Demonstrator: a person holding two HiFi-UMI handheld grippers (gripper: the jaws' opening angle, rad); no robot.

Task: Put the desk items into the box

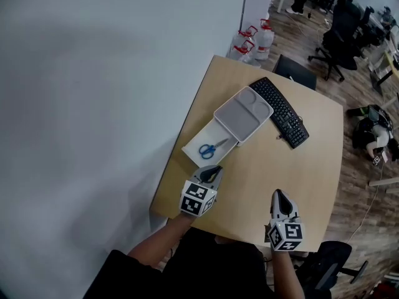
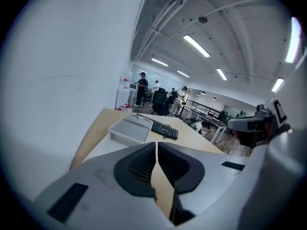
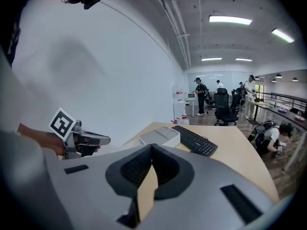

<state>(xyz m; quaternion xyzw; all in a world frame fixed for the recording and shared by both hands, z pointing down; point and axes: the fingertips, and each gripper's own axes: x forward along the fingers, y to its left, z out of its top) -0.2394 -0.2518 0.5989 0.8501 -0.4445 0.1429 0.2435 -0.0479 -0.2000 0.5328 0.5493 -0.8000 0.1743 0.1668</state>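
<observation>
A white box stands on the wooden desk near its left edge, with blue scissors lying inside. A grey lid rests tilted over the box's far end; the same lid shows ahead in the left gripper view. My left gripper hovers just short of the box, shut and empty; its jaws meet at the tips. Near the desk's front edge, to the right, my right gripper is shut on nothing, its tips touching.
A black keyboard lies beyond the lid, at the far right of the desk. Water jugs and a white cabinet stand behind the desk. Office chairs and bags are on the floor to the right. A wall runs along the left.
</observation>
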